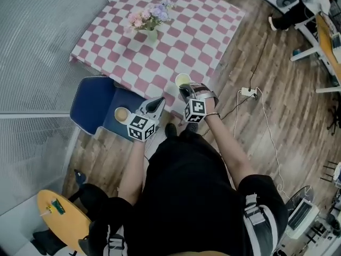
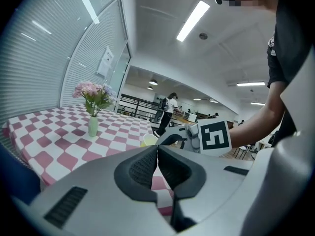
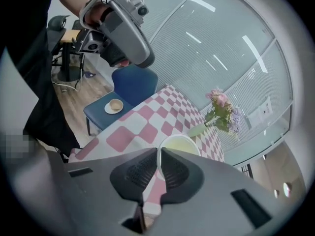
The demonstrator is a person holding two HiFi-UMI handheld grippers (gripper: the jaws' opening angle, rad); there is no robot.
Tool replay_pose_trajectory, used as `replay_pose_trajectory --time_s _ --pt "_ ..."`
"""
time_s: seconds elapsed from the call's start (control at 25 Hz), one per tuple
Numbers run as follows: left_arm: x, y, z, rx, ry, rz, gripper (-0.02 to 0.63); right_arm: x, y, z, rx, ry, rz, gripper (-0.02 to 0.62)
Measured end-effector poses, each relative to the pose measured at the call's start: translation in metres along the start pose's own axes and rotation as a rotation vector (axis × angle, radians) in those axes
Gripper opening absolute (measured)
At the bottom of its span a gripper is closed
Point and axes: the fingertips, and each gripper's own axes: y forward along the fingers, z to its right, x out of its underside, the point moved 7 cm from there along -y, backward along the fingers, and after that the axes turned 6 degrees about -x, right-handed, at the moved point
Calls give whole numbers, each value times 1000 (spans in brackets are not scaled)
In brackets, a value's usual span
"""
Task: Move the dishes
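Surface point(image 1: 176, 36): a table under a pink-and-white checked cloth is filling the upper middle of the head view. Most of the cloth is lying bare.
Chair point(image 1: 90, 103): a blue seat is standing just beside the surface's near left corner and is carrying one of the dishes.
Vase of flowers point(image 1: 151, 24): it is standing upright toward the far side of the surface, well apart from both grippers.
Right gripper point(image 1: 185, 90): it is pinching the rim of the pale yellow bowl. Its own view is showing the thin wall caught between jaws that are nearly together.
Left gripper point(image 1: 158, 102): it is hovering just beside the right gripper, over the gap between chair and surface. Its jaws are pressing together with nothing between them.
Pale yellow bowl point(image 1: 183, 79): it is sitting at the surface's near edge, over the cloth. I cannot tell whether it is resting there or hanging just clear.
Small cup on a white saucer point(image 1: 122, 114): it is sitting on the chair seat, near the left gripper but apart from it.
Progress: the job is looking only partly done. One dish is in a firm grip at the surface's edge, and the other is waiting untouched on the chair.
Remaining: the bowl is needing to be settled and released. The cup and saucer are probably falling to the free left gripper, though which way the dishes are travelling is not showing.
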Motion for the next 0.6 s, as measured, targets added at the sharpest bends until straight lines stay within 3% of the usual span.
replay_pose_trajectory --time_s 0.32,0.6 --pt "-9 30 5 144 88 -55 25 35 -19 10 86 117 -78 40" --pt "-18 42 -6 185 108 -75 25 45 -18 20 111 165 -112 40"
